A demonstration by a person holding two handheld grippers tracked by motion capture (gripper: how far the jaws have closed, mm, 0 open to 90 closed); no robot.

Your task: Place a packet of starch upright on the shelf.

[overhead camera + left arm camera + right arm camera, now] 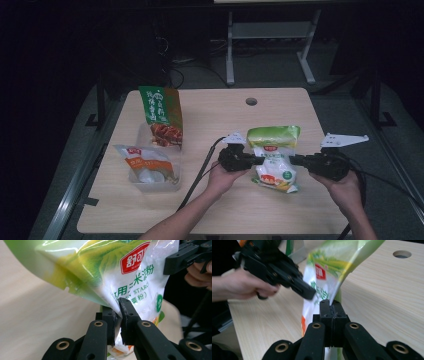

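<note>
The corn starch bag (274,160), white below and green at its folded-over top, hangs above the table (210,120) at about four o'clock from the table's middle, held up between the two grippers. Its red brand label faces the person, and its bottom corner dips toward the near edge.

The left gripper (252,161) meets the bag from nine o'clock. In the left gripper view (119,312) its jaws have just been closing and now pinch the bag's side edge between the pads. The right gripper (295,160) comes in from three o'clock; the right gripper view (331,307) shows its jaws clenched tight on the opposite edge of the same bag. Each hand grips its tool from below, cables trailing toward the near edge.

Well apart, at nine o'clock from the bag, a clear plastic container (155,172) sits on the table with a pale food packet (145,162) lying in it. A green and orange snack pouch (162,117) stands upright at the container's far end, at eleven o'clock. A round cable hole (251,101) lies at twelve o'clock near the far edge
</note>
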